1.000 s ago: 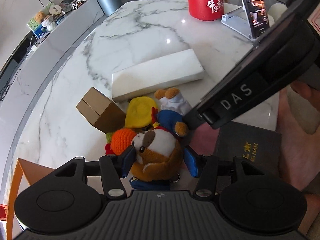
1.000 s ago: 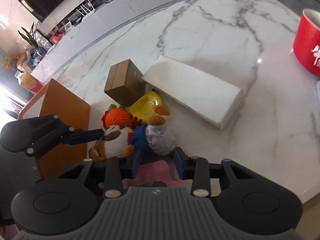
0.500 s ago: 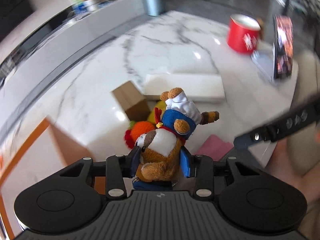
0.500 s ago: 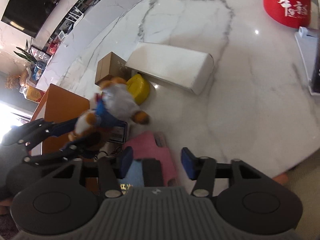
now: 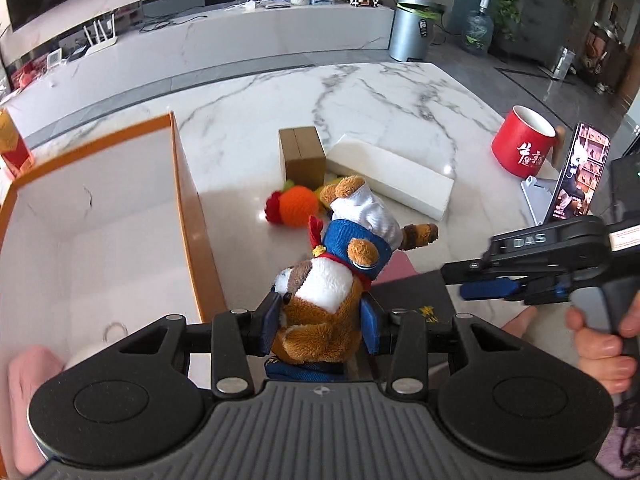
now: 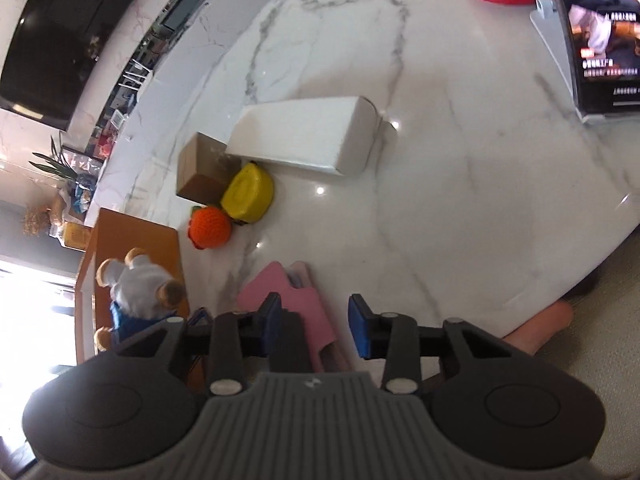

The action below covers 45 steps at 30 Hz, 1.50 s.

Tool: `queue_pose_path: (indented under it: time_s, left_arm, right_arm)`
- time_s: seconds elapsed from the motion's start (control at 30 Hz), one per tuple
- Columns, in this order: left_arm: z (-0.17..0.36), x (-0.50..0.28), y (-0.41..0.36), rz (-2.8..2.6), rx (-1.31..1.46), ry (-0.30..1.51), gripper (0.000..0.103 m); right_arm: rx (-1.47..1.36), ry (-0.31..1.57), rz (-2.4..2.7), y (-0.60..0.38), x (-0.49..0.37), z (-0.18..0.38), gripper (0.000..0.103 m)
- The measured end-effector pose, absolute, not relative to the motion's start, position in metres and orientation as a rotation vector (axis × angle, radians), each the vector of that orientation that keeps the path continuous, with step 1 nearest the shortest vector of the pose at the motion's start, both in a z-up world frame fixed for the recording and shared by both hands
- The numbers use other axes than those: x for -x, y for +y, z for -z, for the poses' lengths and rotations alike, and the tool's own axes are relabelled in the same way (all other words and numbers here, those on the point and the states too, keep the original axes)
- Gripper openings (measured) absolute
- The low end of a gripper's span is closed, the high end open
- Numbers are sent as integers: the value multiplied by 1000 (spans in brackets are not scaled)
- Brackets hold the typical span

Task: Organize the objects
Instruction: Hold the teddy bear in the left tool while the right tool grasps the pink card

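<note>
My left gripper [image 5: 320, 326] is shut on a brown plush bear [image 5: 336, 276] in a blue and white outfit and holds it above the table edge, just right of the orange storage box [image 5: 192, 216]. The bear also shows in the right wrist view [image 6: 140, 292], in front of the box [image 6: 136, 236]. My right gripper [image 6: 314, 326] is open and empty over a pink item [image 6: 288, 304]; it shows from the side in the left wrist view [image 5: 492, 290]. An orange knitted toy [image 5: 296, 206], a yellow toy [image 6: 248, 194], a brown carton [image 5: 302, 156] and a white box [image 5: 392, 178] lie on the marble table [image 5: 380, 92].
A red mug [image 5: 524, 144] and a phone on a stand [image 5: 572, 176] are at the table's right side. A dark book [image 5: 416, 304] lies at the near edge. A pink thing [image 5: 28, 380] sits in the orange box's near corner.
My left gripper lifted the bear off the pile and carried it left, up beside the orange box. My right gripper let go of the bear, opened and pulled back.
</note>
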<state>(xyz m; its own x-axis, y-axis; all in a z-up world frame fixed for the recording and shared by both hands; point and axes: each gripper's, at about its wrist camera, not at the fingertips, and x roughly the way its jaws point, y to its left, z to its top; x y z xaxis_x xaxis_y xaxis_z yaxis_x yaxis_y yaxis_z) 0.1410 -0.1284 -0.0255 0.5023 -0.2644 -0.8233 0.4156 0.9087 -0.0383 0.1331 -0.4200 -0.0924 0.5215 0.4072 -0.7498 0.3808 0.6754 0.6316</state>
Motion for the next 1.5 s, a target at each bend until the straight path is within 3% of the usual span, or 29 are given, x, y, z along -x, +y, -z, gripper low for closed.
queue_pose_path:
  time_s: [0.3, 0.4, 0.43, 0.57, 0.73, 0.93, 1.03, 1.1, 1.27, 1.43, 1.5]
  left_arm:
    - [45, -129, -142, 353, -262, 956, 48]
    - [47, -127, -144, 354, -275, 955, 48]
    - [47, -127, -145, 361, -274, 958, 48]
    - [48, -125, -144, 351, -270, 949, 48]
    - [45, -126, -143, 344, -245, 943, 48]
    - [43, -126, -137, 333, -243, 920, 48]
    - [42, -127, -134, 337, -233, 915, 48]
    - [42, -126, -134, 335, -238, 906, 48]
    - [43, -125, -135, 334, -249, 888, 48]
    - [45, -123, -137, 331, -273, 873, 48]
    - [45, -124, -137, 335, -265, 871, 48]
  right_arm:
    - [-885, 1048, -105, -412, -143, 116, 36]
    - [-885, 1042, -112, -411, -144, 118, 32]
    - [-871, 1046, -108, -410, -143, 118, 25]
    - [-853, 1009, -145, -406, -137, 102, 15]
    - [-748, 971, -196, -384, -133, 68, 8]
    - [-585, 992, -175, -357, -147, 58, 12]
    - [-568, 1030, -164, -355, -161, 68, 20]
    - [-598, 1059, -160, -359, -169, 80, 29]
    - [-780, 1098, -180, -380, -179, 113, 37]
    - [-777, 1087, -233, -381, -174, 114, 41]
    - [-752, 1104, -228, -379, -173, 113, 34]
